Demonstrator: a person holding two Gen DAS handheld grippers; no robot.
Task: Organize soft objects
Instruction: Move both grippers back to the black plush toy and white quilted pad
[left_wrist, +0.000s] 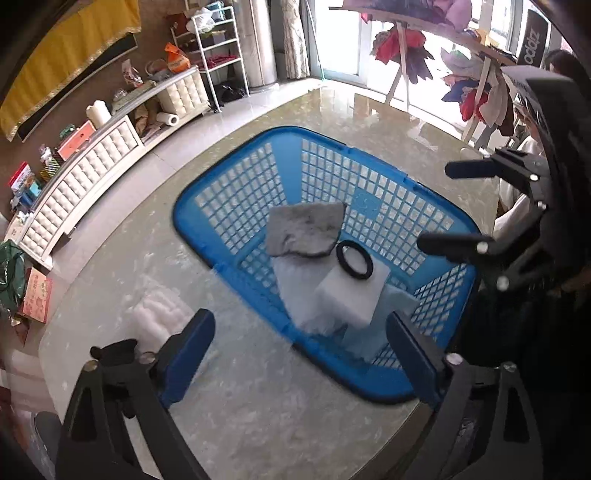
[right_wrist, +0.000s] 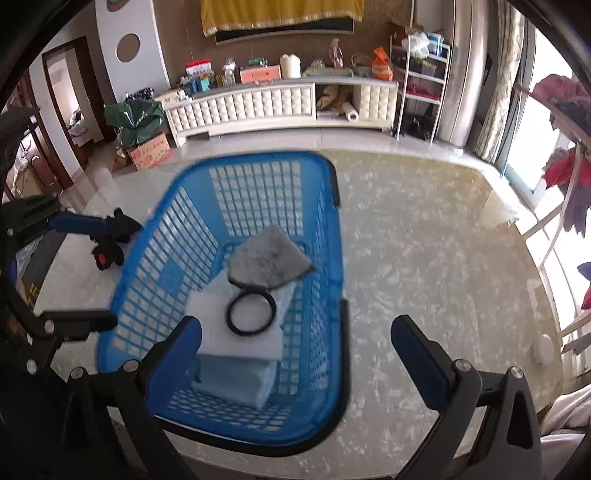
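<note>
A blue plastic basket (left_wrist: 229, 192) (right_wrist: 155, 258) stands on the marble table. Inside lie a grey fuzzy cloth (left_wrist: 303, 229) (right_wrist: 266, 258), a white foam block (left_wrist: 351, 295) (right_wrist: 218, 332), a black ring (left_wrist: 354, 259) (right_wrist: 251, 314) on that block, and a pale blue sponge (left_wrist: 399, 306) (right_wrist: 236, 380). A white padded piece (left_wrist: 159, 314) lies on the table left of the basket. My left gripper (left_wrist: 299, 332) is open and empty over the basket's near edge. My right gripper (right_wrist: 295, 339) is open and empty over the basket's right rim; it also shows in the left wrist view (left_wrist: 443, 206).
The marble table (right_wrist: 424, 258) extends to the right of the basket. A white cabinet (right_wrist: 258, 103) with clutter runs along the wall. A drying rack with clothes (left_wrist: 424, 44) stands by the window. A cardboard box (right_wrist: 149, 151) sits on the floor.
</note>
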